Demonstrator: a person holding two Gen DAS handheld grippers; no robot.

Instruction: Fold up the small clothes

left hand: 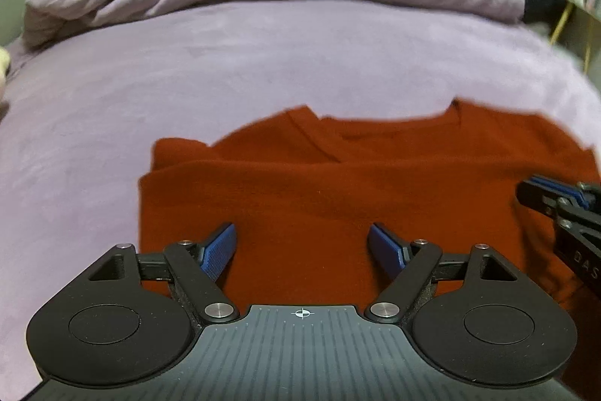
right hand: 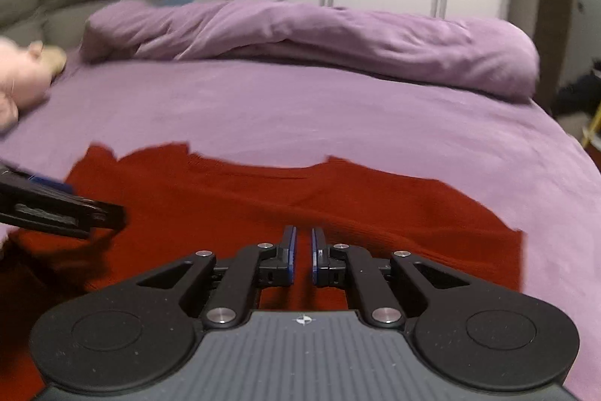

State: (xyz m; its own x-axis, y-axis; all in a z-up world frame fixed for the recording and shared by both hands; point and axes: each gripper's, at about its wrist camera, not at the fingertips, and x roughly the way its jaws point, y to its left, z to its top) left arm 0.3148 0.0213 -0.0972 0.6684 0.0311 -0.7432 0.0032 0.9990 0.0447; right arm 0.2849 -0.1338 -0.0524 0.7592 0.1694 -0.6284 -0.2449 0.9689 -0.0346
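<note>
Lying low in both frames, a red knit sweater [left hand: 338, 183] covers the smooth purple bedsheet [left hand: 188, 70]. Left gripper [left hand: 302, 247] gapes wide above it; right gripper [right hand: 303, 252] is nearly closed, empty.

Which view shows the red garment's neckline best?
Left wrist. The red garment is sharp there, with the neckline notch and its diagonal seam clear at the far edge, above the open left gripper. The right wrist view shows the same garment motion-blurred, its far edge smeared, beyond the nearly closed right gripper.
</note>
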